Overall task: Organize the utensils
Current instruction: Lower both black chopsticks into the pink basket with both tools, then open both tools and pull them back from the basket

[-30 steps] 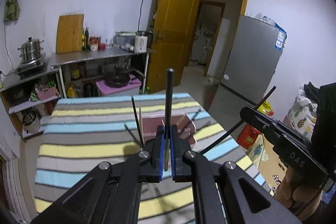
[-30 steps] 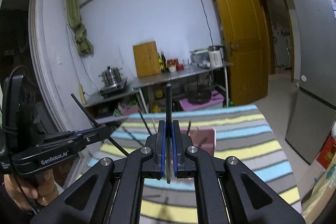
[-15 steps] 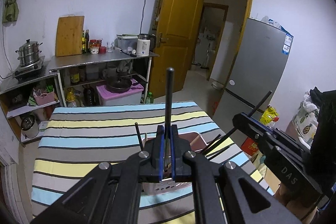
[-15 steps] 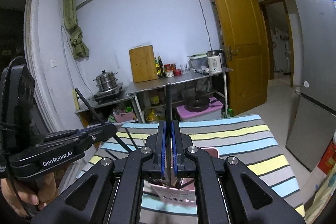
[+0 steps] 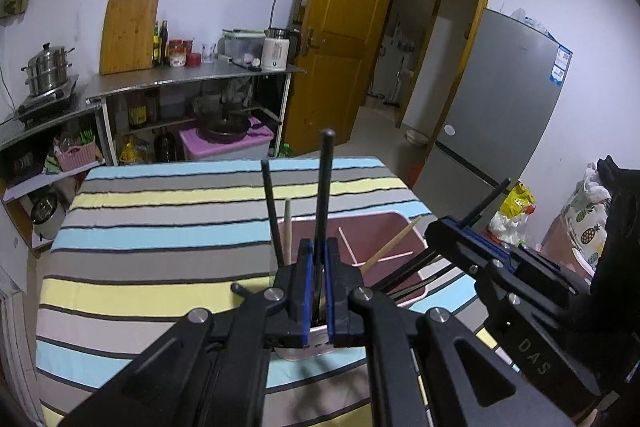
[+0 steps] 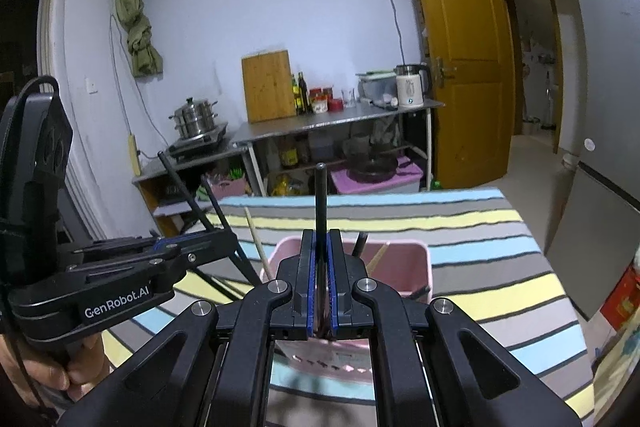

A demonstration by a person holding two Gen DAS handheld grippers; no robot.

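- Two tools are seen above a pink bin [image 5: 404, 227] that stands on the striped surface [image 5: 160, 227]; the bin is taken as the landmark.
- A black chopstick [image 5: 323, 187] is clamped upright between the narrow blue pads of the left tool [image 5: 318, 291], directly over the near edge of the bin.
- Another black chopstick [image 6: 320, 199] is pinched the same way by the right tool [image 6: 320, 291], also over the bin's near edge.
- Only in the left wrist view are the bin's inner dividers shown, with a wooden chopstick [image 5: 390, 245] leaning inside and dark ones beside it.
- Only in the right wrist view is a hand [image 6: 76, 373] seen on the left tool's grip, left of the bin.
- The bin's near wall is largely hidden by the tool bodies in both views.
- Beyond the bin, a steel shelf [image 6: 332, 119], a cutting board [image 6: 267, 87] and a yellow door [image 6: 460, 47] are seen; a grey fridge [image 5: 500, 99] stands to its right.
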